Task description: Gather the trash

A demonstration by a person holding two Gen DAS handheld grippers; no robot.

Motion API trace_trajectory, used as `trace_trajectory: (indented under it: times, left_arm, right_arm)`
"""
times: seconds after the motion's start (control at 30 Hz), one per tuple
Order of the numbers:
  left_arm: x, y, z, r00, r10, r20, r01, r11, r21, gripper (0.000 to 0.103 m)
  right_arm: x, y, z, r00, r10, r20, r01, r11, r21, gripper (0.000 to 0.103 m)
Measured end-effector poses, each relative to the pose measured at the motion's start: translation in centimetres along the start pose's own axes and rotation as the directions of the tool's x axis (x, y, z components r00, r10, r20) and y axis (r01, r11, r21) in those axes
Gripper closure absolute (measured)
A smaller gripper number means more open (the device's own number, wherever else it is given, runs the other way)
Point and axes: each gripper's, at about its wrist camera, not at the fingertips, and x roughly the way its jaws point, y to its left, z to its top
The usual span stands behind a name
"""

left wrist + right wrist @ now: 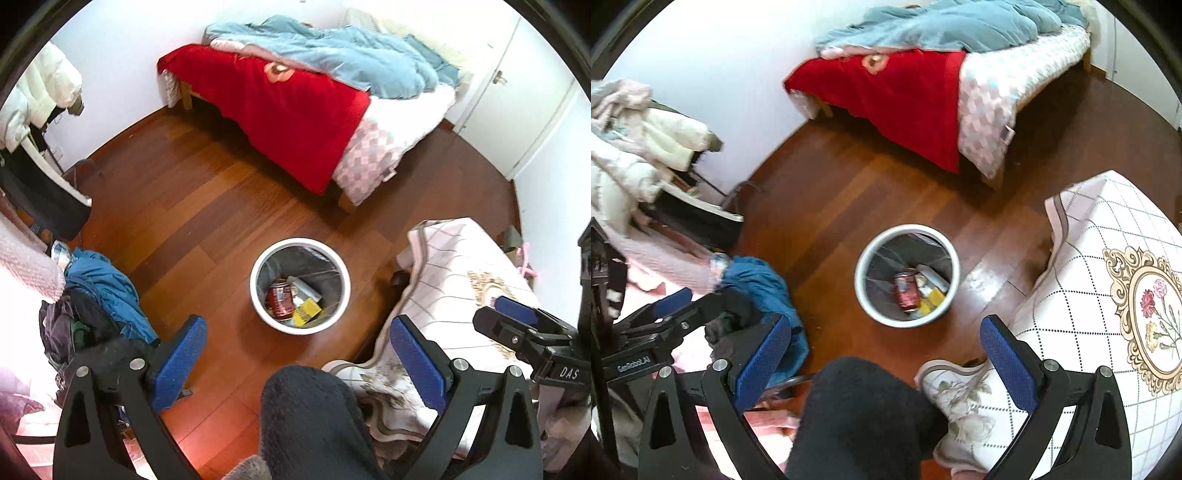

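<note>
A round white trash bin (258, 299) with a grey liner stands on the wooden floor; it also shows in the right wrist view (864, 291). Inside lie a red can (279, 298) (907, 294), a yellow packet (306, 312) (932, 301) and a grey-white wrapper (306, 290). My left gripper (295, 350) is open and empty, held high above the floor in front of the bin. My right gripper (882, 354) is open and empty, also above the bin's near side. Each gripper shows in the other's view: the right one (517, 321), the left one (670, 306).
A bed (295, 96) with red and blue covers stands at the back. A table with a white checked cloth (1089, 295) is on the right. A pile of clothes (99, 295) lies on the left. The person's dark-clad knee (306, 417) is below the grippers.
</note>
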Motion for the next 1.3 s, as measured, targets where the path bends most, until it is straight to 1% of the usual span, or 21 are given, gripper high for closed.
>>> trace_trajectory:
  times: [0.13, 0.27, 0.43, 0.6, 0.77, 0.87, 0.97, 1.3]
  left_arm:
    - [-2.5, -0.7, 0.3, 0.999, -0.051, 0.016, 0.051, 0.999, 0.001, 0.002]
    - [-4.3, -1.1, 0.4, 0.995, -0.094, 0.016, 0.094, 0.996, -0.002, 0.002]
    - [-5.9, -1.3, -0.1, 0.994, -0.108, 0.032, 0.108, 0.994, 0.005, 0.002]
    - [-6.7, -1.0, -0.4, 0.991, -0.127, 0.028, 0.128, 0.992, -0.005, 0.002]
    - [-6.8, -1.2, -0.8, 0.992, -0.125, 0.031, 0.125, 0.992, 0.0, 0.002]
    - [-7.1, -1.2, -0.9, 0.991, -0.122, 0.052, 0.121, 0.993, 0.007, 0.002]
    - [-7.2, -1.0, -1.1, 0.989, -0.133, 0.058, 0.133, 0.991, 0.002, 0.001]
    - [-7.6, -0.6, -1.3, 0.989, -0.129, 0.066, 0.131, 0.991, -0.019, 0.0]
  right_arm:
    - [-3.1, 0.9, 0.2, 0.998, 0.057, 0.004, -0.056, 0.998, -0.01, 0.0]
    - [-5.9, 1.8, 0.6, 0.995, 0.103, 0.008, -0.102, 0.994, -0.022, 0.0]
    - [-8.2, 3.1, 0.6, 0.989, 0.15, -0.009, -0.15, 0.988, -0.037, 0.0]
    - [-9.7, 4.1, 0.6, 0.986, 0.164, -0.015, -0.164, 0.984, -0.063, 0.0]
    - [-10.4, 4.8, 0.6, 0.987, 0.162, -0.013, -0.163, 0.983, -0.082, 0.0]
    - [-10.4, 5.1, 0.6, 0.988, 0.153, -0.016, -0.154, 0.984, -0.089, 0.0]
    - [-10.2, 5.2, 0.6, 0.989, 0.149, -0.022, -0.15, 0.985, -0.09, 0.0]
    - [-10.0, 5.3, 0.6, 0.99, 0.139, -0.028, -0.141, 0.986, -0.091, 0.0]
